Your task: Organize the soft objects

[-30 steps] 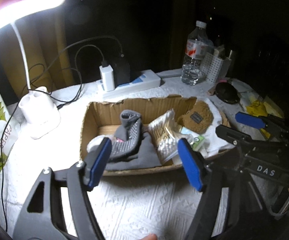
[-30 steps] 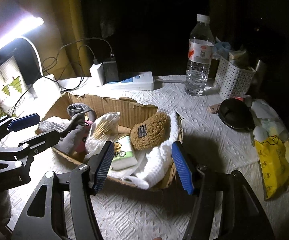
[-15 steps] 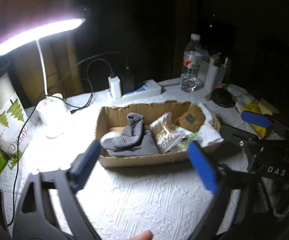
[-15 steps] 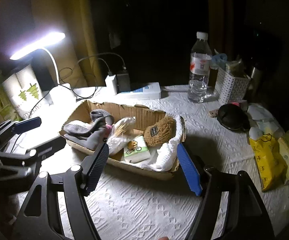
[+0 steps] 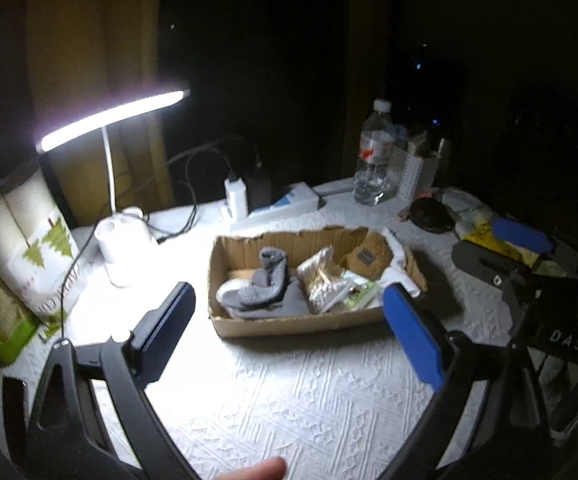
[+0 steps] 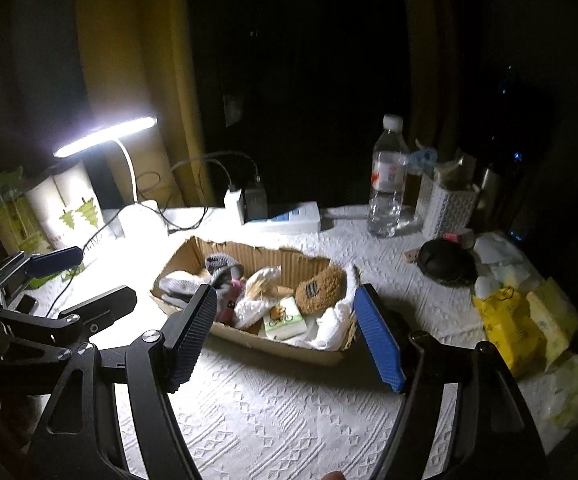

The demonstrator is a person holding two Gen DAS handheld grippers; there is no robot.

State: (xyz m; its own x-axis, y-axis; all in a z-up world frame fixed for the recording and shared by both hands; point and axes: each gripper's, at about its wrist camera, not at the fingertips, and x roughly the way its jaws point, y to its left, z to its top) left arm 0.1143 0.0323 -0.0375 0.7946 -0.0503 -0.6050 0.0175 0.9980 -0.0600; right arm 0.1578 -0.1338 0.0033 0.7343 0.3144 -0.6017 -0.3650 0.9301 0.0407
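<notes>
A torn cardboard box [image 5: 289, 326] [image 6: 257, 254] sits on the white tablecloth. It holds grey socks [image 5: 265, 284] [image 6: 219, 264], a clear bag of cotton swabs [image 5: 323, 284] [image 6: 259, 284], a brown plush piece [image 5: 369, 254] [image 6: 321, 290], a small green-and-white pack [image 6: 285, 320] and a white towel [image 6: 335, 322]. My left gripper [image 5: 289, 332] is open and empty, held back above the cloth in front of the box. My right gripper [image 6: 285, 332] is open and empty, also in front of the box. Each gripper shows at the edge of the other's view.
A lit desk lamp [image 5: 123, 236] stands left of the box, with a paper-roll pack [image 5: 29, 248] beyond. A power strip with chargers [image 6: 281, 216], a water bottle [image 6: 387, 184], a white basket [image 6: 447, 204], a black round case [image 6: 445, 262] and yellow packets [image 6: 517, 324] lie behind and right.
Both grippers have pulled back and up from the box, so it looks smaller and farther. Both stay open and empty. The box contents have not moved.
</notes>
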